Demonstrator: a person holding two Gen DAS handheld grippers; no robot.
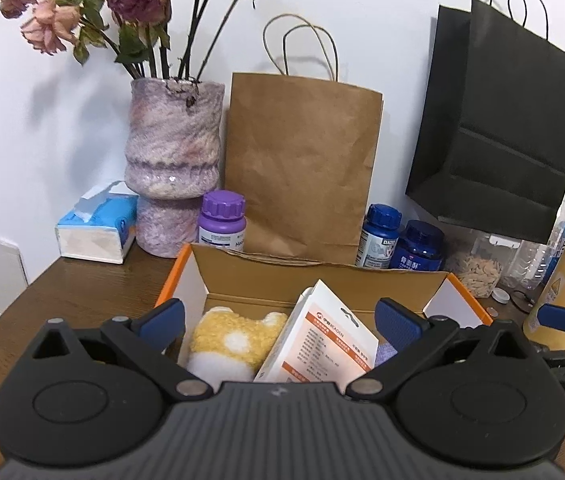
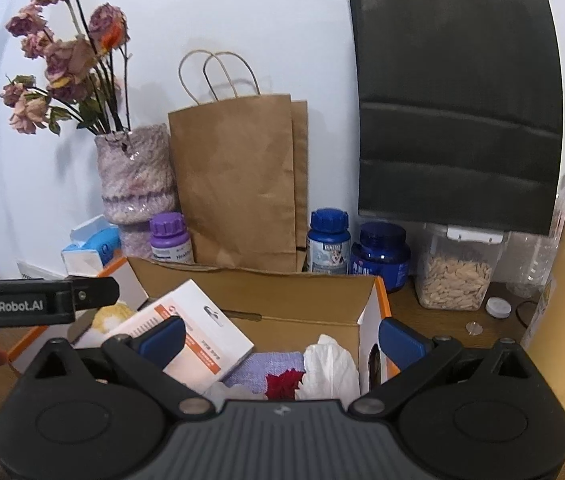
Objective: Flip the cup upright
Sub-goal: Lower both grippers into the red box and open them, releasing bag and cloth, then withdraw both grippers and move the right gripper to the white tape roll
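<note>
the left gripper (image 1: 280, 322) hangs over the open orange-edged cardboard box (image 1: 322, 276) on the brown wooden surface (image 1: 82, 284), jaws apart and empty, seemingly searching. the right gripper (image 2: 282, 338) likewise. no cup shows; possibly buried in the box.

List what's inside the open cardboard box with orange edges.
Inside the open cardboard box: a fluffy yellow plush item, a white-and-orange retail carton, a lavender cloth, a dark red object, crumpled white tissue. No cup visible; gripper bodies hide the box's near part.
</note>
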